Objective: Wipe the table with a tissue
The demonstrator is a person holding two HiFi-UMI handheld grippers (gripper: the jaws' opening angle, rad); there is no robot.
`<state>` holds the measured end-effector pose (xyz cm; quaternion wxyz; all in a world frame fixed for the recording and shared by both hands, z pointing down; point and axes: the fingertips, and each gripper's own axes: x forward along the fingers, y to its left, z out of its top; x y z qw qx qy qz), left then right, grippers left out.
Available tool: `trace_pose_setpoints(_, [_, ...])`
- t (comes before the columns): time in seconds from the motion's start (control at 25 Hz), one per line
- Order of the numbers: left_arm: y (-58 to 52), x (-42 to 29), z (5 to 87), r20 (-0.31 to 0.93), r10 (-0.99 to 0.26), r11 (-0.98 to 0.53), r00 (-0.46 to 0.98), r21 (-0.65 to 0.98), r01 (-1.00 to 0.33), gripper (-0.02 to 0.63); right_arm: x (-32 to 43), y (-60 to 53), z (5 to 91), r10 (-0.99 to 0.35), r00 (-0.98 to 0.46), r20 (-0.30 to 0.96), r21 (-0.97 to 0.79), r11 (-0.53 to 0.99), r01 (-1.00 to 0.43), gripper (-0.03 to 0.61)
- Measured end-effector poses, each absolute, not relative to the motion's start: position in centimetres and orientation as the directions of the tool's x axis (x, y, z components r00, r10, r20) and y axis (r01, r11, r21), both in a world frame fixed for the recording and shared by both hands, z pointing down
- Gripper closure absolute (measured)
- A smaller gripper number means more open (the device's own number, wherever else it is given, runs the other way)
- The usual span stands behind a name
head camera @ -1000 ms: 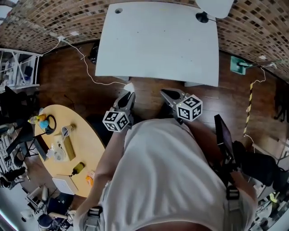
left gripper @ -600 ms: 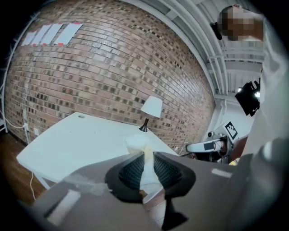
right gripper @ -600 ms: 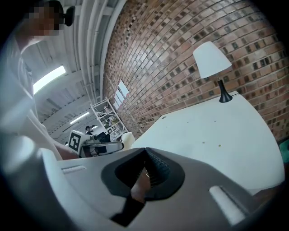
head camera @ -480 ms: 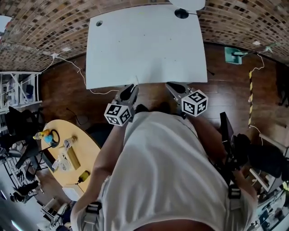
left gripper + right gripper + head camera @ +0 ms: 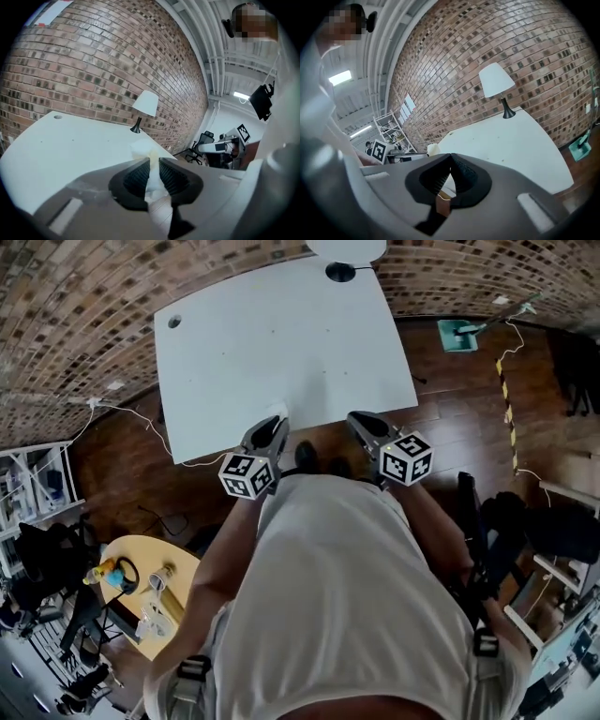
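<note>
Left gripper jaws clamped on a white tissue at the white table's near edge; right gripper alongside, jaws together, empty; lamp at far edge.

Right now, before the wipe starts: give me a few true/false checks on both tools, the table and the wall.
1. The left tool is clamped on a white tissue. True.
2. The right tool holds a second tissue. False: its jaws meet at the tips with nothing between them.
3. A lamp with a white shade stands at the far edge of the white table. True.
4. The wall behind the table is plain white. False: it is a brick wall.
</note>
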<state>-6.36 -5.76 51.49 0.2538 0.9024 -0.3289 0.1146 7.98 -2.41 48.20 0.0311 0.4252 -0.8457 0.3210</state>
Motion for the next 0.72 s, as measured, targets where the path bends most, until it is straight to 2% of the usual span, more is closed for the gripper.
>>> trace_pose_setpoints(0.28, [-9.2,-5.5,51.6,0.359,-0.409,-0.737,0.839,0.412,-0.535,0.545,7.8,-4.2,47.9,-0.774,-0.523,0.357,-0.498,0.316,-0.807,0.571])
trace_pose_setpoints(0.72, [-11.0,-6.4,52.9,0.385,-0.344,-0.757,0.856,0.426,-0.496,0.545,9.0,-4.8,48.4,-0.818,-0.42,0.393,-0.479,0.208,-0.853,0.571])
